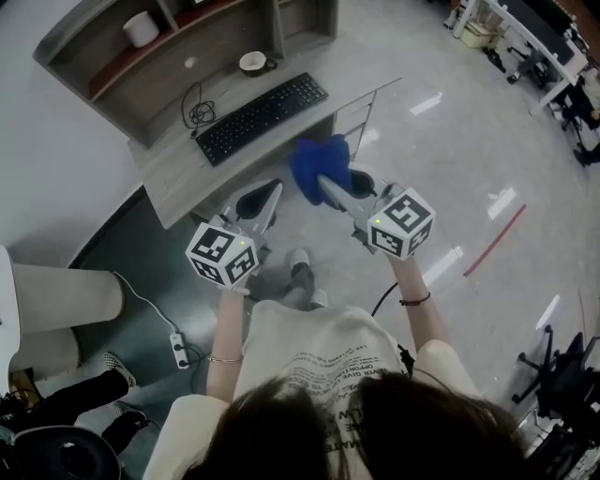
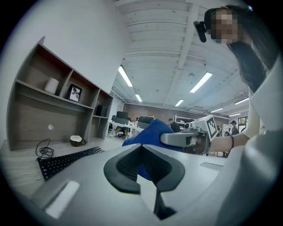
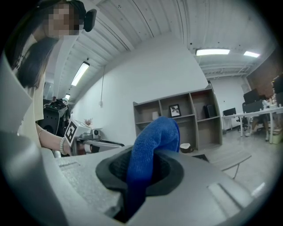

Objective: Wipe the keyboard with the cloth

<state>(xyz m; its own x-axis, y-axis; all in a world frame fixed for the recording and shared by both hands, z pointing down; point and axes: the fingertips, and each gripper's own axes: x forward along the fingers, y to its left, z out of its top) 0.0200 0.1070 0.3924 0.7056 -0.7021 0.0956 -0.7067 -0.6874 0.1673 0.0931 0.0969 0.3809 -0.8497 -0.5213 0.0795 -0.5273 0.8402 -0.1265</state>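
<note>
The black keyboard point(image 1: 261, 116) point(image 2: 66, 160) lies on the grey desk point(image 1: 178, 173), aslant along its front edge. A blue cloth point(image 1: 319, 167) point(image 2: 148, 132) point(image 3: 154, 137) bunches out of my right gripper point(image 1: 323, 180) point(image 3: 146, 152), which is shut on it. The cloth hangs in the air just off the desk's near edge, below the keyboard's right end. My left gripper point(image 1: 275, 187) point(image 2: 141, 150) is shut on nothing, a little left of the cloth and also short of the desk. Both jaws point toward the desk.
A shelf unit point(image 1: 122, 66) backs the desk and holds a white roll point(image 1: 141, 28). A small bowl point(image 1: 252, 62) and a coiled cable point(image 1: 197, 112) sit behind the keyboard. A power strip point(image 1: 178, 350) lies on the floor at left. Office chairs point(image 1: 562, 375) stand at right.
</note>
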